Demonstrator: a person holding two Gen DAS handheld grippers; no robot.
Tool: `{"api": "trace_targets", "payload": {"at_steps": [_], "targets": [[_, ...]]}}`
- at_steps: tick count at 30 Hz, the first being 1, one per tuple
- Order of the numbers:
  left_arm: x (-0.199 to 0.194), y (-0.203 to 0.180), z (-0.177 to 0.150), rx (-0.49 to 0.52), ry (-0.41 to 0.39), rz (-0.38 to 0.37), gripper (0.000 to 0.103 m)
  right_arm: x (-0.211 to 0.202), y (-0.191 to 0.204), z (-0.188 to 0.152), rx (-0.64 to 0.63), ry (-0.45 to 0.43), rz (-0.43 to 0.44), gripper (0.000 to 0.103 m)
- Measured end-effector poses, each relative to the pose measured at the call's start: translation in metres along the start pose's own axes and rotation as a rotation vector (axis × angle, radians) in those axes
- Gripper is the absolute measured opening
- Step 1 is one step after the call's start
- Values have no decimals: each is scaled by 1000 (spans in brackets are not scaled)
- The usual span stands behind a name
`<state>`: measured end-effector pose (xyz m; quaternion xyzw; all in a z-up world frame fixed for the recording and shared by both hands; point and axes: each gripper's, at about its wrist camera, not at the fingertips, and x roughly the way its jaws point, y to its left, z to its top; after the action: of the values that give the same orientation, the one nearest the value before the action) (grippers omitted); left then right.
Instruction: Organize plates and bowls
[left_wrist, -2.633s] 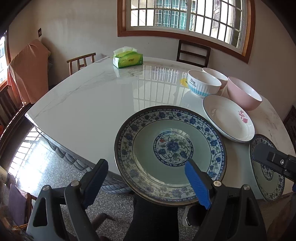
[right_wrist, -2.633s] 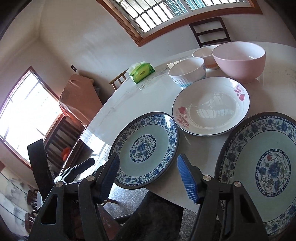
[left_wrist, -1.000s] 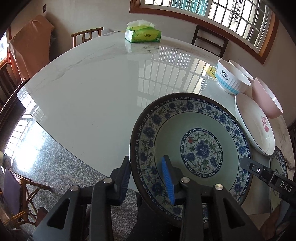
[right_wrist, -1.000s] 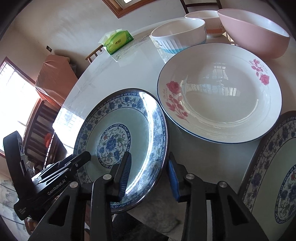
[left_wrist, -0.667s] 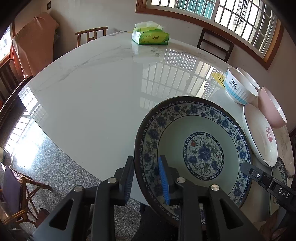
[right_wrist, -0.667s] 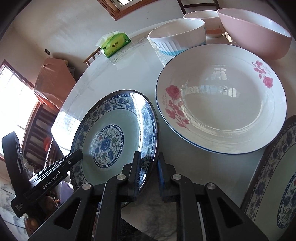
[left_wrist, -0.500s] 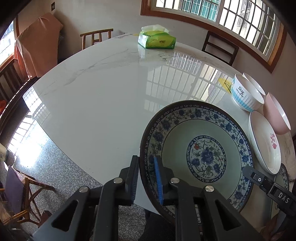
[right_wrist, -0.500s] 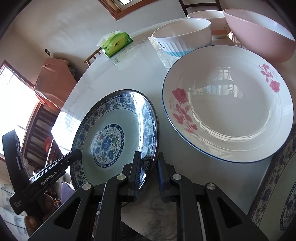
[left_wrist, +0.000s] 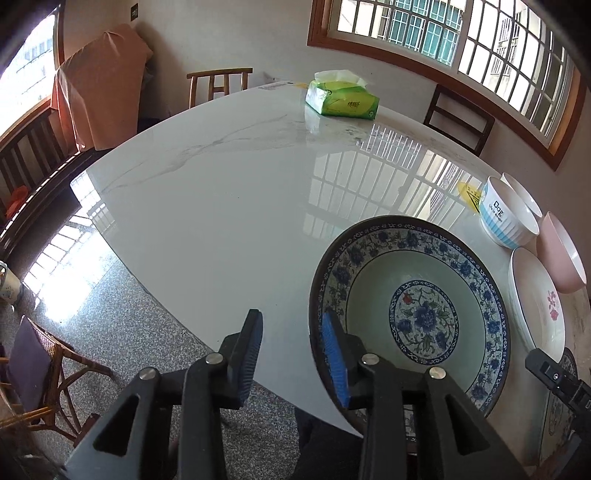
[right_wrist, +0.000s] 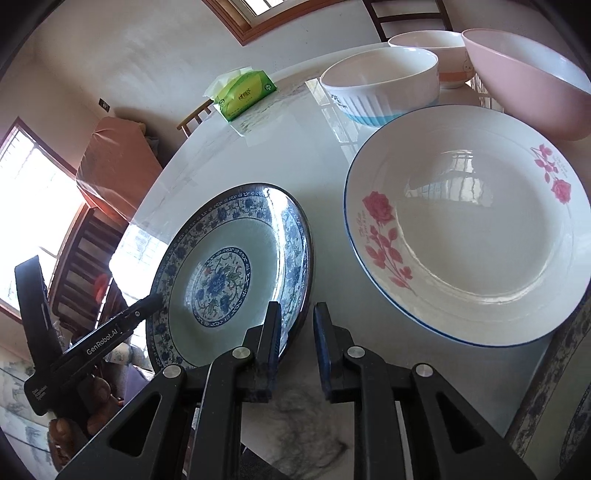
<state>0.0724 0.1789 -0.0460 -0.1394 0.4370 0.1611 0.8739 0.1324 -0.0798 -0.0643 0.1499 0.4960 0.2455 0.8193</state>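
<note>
Left wrist view: the only word that reads clearly is "Dog", printed on the white bowl with blue ribs (left_wrist: 502, 218) at the right edge. The green tissue pack (left_wrist: 341, 98) at the top centre carries print too small to read. The left gripper (left_wrist: 293, 358) has its jaws spread wide. The blue-patterned plate (left_wrist: 424, 317) sits at the lower right, on the near edge of the table (left_wrist: 221, 192). The plate's left rim falls in the gap: the right pad lies over the plate's inner border and the left pad stands well clear outside it, so nothing is pinched. Right of the plate come a white rose plate (left_wrist: 535, 306) and a pink bowl (left_wrist: 561, 254). The tabletop is glossy white marble that mirrors the barred windows (left_wrist: 443, 33). Wooden chairs (left_wrist: 218, 83) stand around it, a piece of furniture draped in orange cloth (left_wrist: 99, 85) is at the upper left, and speckled stone floor (left_wrist: 110, 295) shows below.

Right wrist view: "GenRobot.AI" is printed on the left gripper's body at the lower left. The rose plate has small script by its flowers, which is illegible. The right gripper (right_wrist: 297, 339) has its jaws only slightly parted. The blue-patterned plate (right_wrist: 221, 280) has its right rim running down beside the left pad, and tabletop shows in the gap. Whether the rim touches that pad cannot be told. A second blue-patterned plate (right_wrist: 576, 387) shows at the lower right corner.
</note>
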Motion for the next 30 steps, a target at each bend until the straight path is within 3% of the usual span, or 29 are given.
{"api": "trace_targets", "payload": {"at_steps": [3, 7, 11, 16, 21, 30], "targets": [[-22, -6, -5, 8, -21, -46, 36, -39, -14, -9, 15, -64, 28, 27], [-38, -47, -19, 76, 78, -266, 37, -108, -51, -30, 57, -135, 16, 44], [-44, -116, -42, 204, 217, -462, 37, -175, -104, -59, 132, -184, -111, 59], [-37, -187, -68, 290, 341, -573, 37, -220, -168, -87, 220, -185, -226, 61], [-24, -216, -76, 294, 381, -559, 37, -221, -219, -97, 320, -179, -140, 61], [-11, -235, -88, 285, 415, -506, 37, -199, -238, -97, 343, -156, 8, 59]]}}
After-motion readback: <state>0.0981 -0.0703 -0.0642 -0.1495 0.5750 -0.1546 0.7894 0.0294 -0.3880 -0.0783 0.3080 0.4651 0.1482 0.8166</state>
